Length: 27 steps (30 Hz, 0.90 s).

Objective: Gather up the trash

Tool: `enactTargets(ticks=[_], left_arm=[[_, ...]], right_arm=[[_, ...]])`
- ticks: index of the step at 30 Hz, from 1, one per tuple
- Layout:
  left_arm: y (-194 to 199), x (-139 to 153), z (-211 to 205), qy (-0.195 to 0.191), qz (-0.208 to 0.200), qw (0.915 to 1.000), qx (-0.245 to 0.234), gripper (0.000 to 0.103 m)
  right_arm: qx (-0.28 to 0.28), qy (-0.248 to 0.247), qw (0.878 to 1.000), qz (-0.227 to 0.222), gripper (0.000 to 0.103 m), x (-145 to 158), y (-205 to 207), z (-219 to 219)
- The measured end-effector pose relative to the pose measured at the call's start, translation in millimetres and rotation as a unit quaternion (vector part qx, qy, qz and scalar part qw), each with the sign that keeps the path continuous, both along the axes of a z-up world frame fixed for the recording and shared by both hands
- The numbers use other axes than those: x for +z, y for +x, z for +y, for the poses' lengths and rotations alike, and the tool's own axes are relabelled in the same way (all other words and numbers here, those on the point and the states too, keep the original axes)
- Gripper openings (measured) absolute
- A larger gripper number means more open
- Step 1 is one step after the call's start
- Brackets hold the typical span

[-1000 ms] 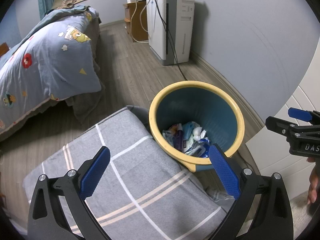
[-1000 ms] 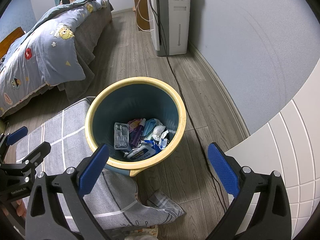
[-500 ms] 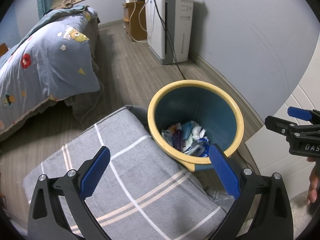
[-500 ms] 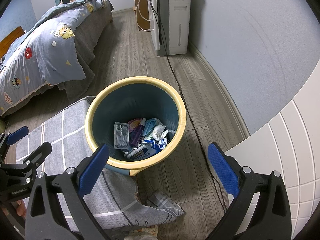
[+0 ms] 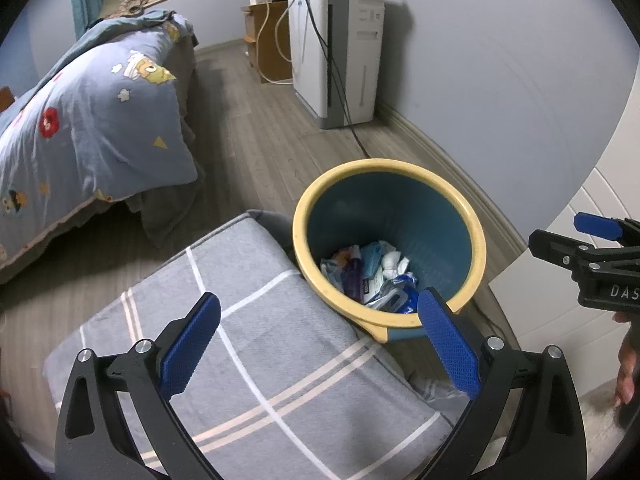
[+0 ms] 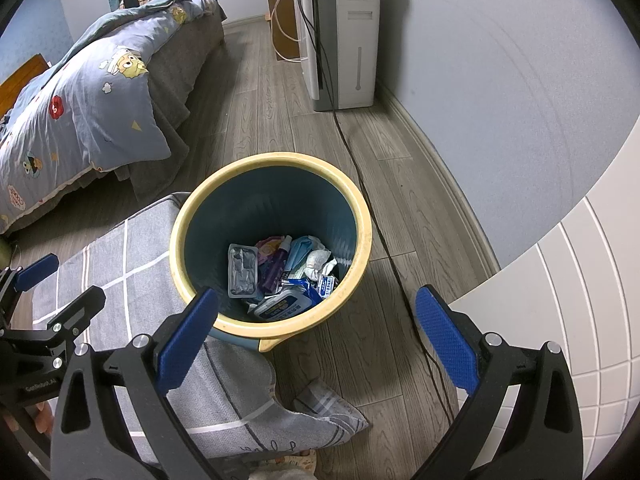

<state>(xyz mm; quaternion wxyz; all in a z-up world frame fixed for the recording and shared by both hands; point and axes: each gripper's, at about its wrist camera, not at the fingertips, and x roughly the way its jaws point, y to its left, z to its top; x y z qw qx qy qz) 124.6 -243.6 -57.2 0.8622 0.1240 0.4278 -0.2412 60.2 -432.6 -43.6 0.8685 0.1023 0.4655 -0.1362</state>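
Observation:
A blue bin with a yellow rim (image 5: 476, 236) (image 6: 364, 216) stands on the wood floor beside a grey checked cushion (image 5: 256, 344) (image 6: 120, 264). Inside lies mixed trash (image 5: 372, 276) (image 6: 280, 272): wrappers, a wipes pack, crumpled tissue, a small purple bottle. My left gripper (image 5: 318, 344) hovers open over the cushion, just left of the bin, with nothing between its blue pads. My right gripper (image 6: 316, 340) hangs open above the bin's near rim, also empty. Each gripper shows at the edge of the other's view.
A bed with a blue cartoon quilt (image 5: 88, 120) (image 6: 80, 100) fills the left. A white appliance (image 5: 340, 48) (image 6: 344, 32) stands against the far wall, its black cable (image 6: 380, 240) running along the floor past the bin. A white panelled cabinet (image 6: 580, 280) is at right.
The left gripper has drifted slightly, so the bin sits a touch lower and further left in its view. The right gripper has barely moved.

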Motion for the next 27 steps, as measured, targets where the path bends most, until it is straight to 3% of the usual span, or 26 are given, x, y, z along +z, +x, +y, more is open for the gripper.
enactTargets(ticks=[10, 23, 27], left_arm=[[-0.3, 0.3, -0.1, 0.001, -0.003, 1.0, -0.002, 0.098], [-3.3, 2.1, -4.7, 0.041, -0.026, 0.9988, -0.008, 0.098], [-5.2, 10.1, 5.0, 0.022, -0.022, 0.9995, -0.007, 0.098]], right_arm=[[0.0, 0.0, 1.0, 0.0, 0.097, -0.1, -0.2, -0.1], [-0.011, 0.007, 1.0, 0.005, 0.097, -3.0, -3.9, -1.1], [-0.034, 0.02, 0.999, 0.023, 0.097, -5.6, -1.4, -3.1]])
